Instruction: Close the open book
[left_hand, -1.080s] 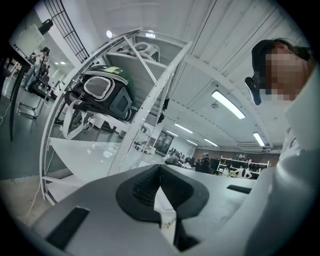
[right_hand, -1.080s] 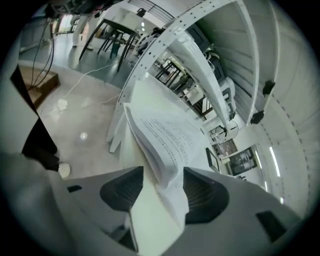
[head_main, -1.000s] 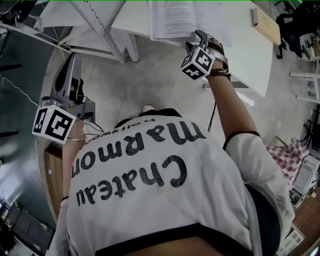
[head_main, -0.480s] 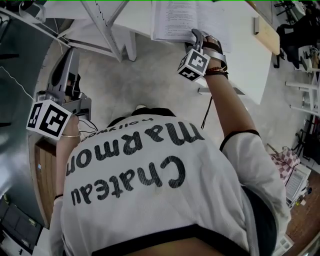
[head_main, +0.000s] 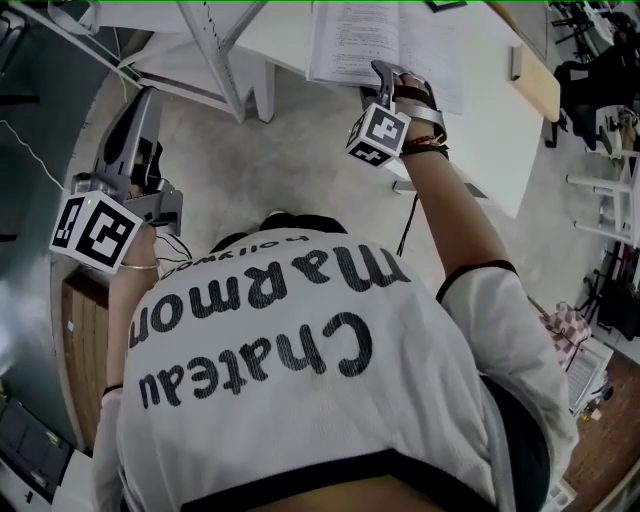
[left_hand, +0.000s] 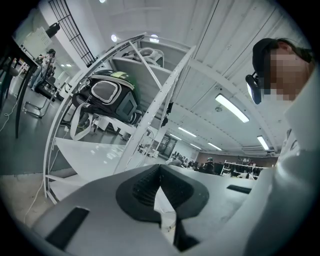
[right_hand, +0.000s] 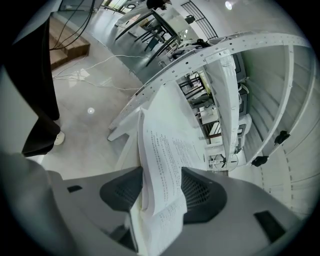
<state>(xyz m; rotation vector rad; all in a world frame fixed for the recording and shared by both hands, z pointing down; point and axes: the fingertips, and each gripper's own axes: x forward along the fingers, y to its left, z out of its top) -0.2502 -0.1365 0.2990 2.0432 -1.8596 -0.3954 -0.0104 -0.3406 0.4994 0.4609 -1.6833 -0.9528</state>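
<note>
The open book (head_main: 350, 40) lies on the white table (head_main: 490, 110) at the top of the head view. My right gripper (head_main: 384, 73) reaches onto its near edge and is shut on a sheaf of its pages. In the right gripper view the printed pages (right_hand: 162, 150) stand on edge between the two dark pads (right_hand: 200, 192), with my right gripper (right_hand: 160, 175) clamped on them. My left gripper (head_main: 142, 100) hangs at my left side over the floor, far from the book. In its own view the left gripper (left_hand: 160, 169) is shut with nothing between the pads.
A white metal frame (head_main: 215, 45) stands left of the table, close to the left gripper. A wooden board (head_main: 536, 62) lies on the table's right end. A wooden surface (head_main: 75, 340) sits low at the left. Chairs and racks (head_main: 600, 90) crowd the right side.
The right gripper, still clamped on the pages, has shifted slightly left across the book. The left gripper has stayed by my side.
</note>
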